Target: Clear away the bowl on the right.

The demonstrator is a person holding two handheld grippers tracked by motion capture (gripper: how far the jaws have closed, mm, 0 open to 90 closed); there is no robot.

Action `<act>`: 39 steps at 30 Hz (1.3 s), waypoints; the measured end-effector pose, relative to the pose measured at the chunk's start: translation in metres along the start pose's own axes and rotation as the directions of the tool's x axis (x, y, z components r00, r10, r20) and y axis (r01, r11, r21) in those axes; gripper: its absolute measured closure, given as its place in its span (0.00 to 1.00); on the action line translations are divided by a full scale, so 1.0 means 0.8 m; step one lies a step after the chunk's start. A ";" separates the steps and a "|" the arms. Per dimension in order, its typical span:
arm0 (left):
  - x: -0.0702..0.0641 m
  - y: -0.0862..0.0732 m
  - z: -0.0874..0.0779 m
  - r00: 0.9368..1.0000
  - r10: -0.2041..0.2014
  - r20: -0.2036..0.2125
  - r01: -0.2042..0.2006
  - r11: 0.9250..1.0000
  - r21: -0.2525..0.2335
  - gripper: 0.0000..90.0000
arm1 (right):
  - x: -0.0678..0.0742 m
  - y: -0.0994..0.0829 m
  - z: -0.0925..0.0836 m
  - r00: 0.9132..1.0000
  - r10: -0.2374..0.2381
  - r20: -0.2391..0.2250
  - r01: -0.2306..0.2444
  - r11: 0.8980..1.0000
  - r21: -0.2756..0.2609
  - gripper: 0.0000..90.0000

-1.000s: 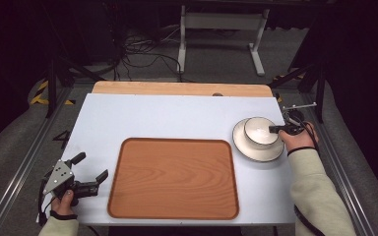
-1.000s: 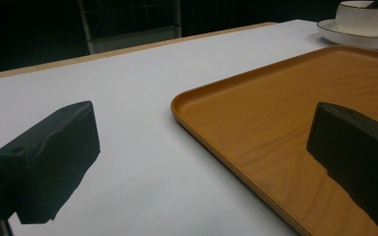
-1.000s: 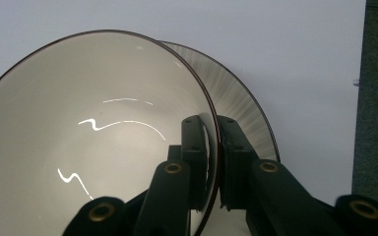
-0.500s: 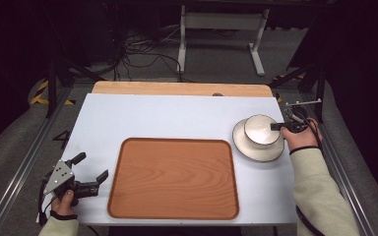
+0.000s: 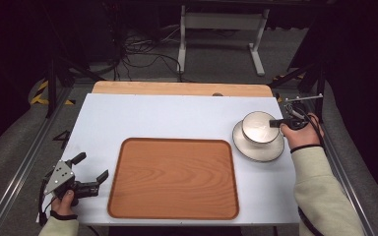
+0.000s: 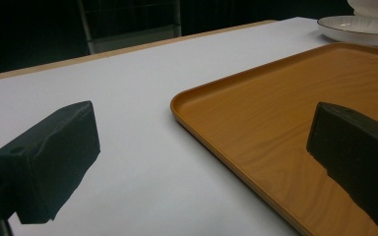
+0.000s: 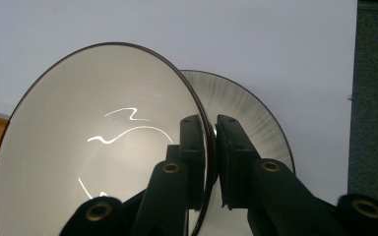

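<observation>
Right gripper clamped on a bowl's rim; left gripper idle and open.

A white table carried a wooden tray at its centre, toward six o'clock. At about three o'clock from the tray sat a white plate with a dark rim, and a white bowl above it (whether it touched the plate could not be told). The right gripper had one jaw inside the bowl's wall and one outside, pinching the thin rim. The left gripper, at about eight o'clock near the table's corner just beside the tray, was held with its jaws wide apart and nothing between them.
</observation>
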State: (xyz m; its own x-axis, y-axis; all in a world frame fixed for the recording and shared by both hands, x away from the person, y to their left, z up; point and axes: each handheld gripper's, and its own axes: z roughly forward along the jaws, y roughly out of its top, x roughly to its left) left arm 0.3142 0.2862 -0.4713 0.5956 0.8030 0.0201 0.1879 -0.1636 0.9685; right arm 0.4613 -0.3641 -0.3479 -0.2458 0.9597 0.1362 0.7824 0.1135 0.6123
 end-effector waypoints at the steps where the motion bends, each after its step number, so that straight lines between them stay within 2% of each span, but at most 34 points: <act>1: 0.000 0.000 0.000 1.000 0.001 0.001 -0.001 1.000 0.000 0.00 | 0.001 0.001 -0.002 1.000 -0.001 -0.004 0.001 1.000 0.002 0.91; 6: 0.000 0.000 0.000 1.000 0.002 0.002 -0.002 1.000 0.001 0.00 | 0.009 0.006 -0.010 1.000 0.010 -0.016 -0.010 1.000 -0.003 0.91; 15: 0.000 0.000 0.000 1.000 0.008 0.002 -0.008 1.000 0.001 0.00 | 0.023 0.010 -0.018 1.000 -0.007 -0.025 0.007 1.000 0.000 0.91; 20: 0.000 0.000 0.000 1.000 0.006 0.003 -0.006 1.000 0.002 0.00 | 0.036 0.012 -0.021 0.999 -0.023 -0.043 0.023 1.000 0.003 0.91; 31: -0.001 0.000 0.001 1.000 0.008 0.003 -0.008 1.000 0.001 0.00 | 0.074 0.016 -0.024 0.994 -0.066 -0.085 0.069 0.997 0.023 0.91; 39: -0.001 0.000 0.001 1.000 0.012 0.003 -0.012 1.000 0.001 0.00 | 0.107 0.018 -0.027 0.987 -0.100 -0.127 0.105 0.994 0.032 0.91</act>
State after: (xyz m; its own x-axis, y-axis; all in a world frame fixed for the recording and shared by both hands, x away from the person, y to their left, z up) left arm 0.3143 0.2854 -0.4713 0.6005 0.7990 0.0307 0.1819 -0.1739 0.9678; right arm 0.4392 -0.2856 -0.3106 -0.3935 0.9032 0.1716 0.7701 0.2218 0.5981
